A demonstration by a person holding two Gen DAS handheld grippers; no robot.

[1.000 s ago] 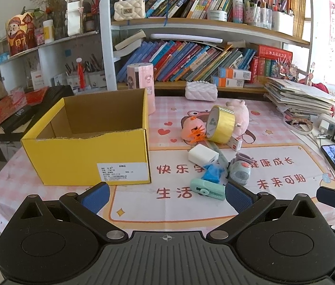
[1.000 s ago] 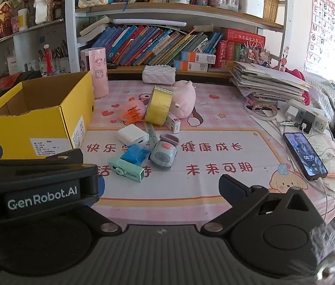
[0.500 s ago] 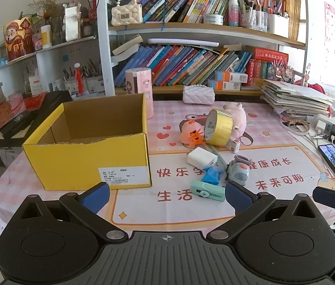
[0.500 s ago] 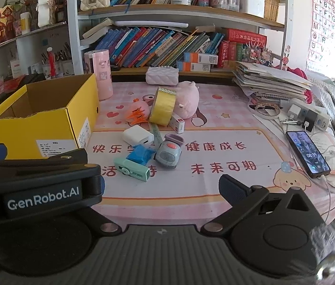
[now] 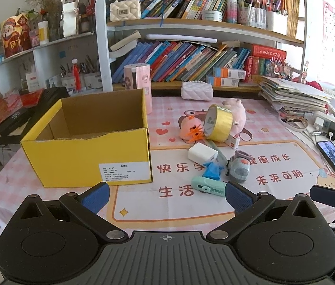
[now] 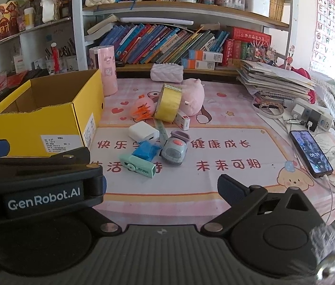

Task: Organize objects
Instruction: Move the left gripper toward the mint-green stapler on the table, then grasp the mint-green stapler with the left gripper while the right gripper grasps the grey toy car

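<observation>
Hovering short of the clutter beside the yellow box [image 5: 89, 152], left gripper [image 5: 166, 196] and right gripper [image 6: 160, 186] both spread, empty — advise taking the mint stapler [image 5: 209, 186] first, squarely across its body.

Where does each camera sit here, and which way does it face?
Left wrist: on the left gripper, low at the table's near edge, facing the yellow box and bookshelf; its own open fingers and the right gripper's finger show.
Right wrist: on the right gripper, further right, facing the same way; the left gripper crosses its lower left.
Shared: box, yellow tape roll, mint stapler-like item, phone.
</observation>
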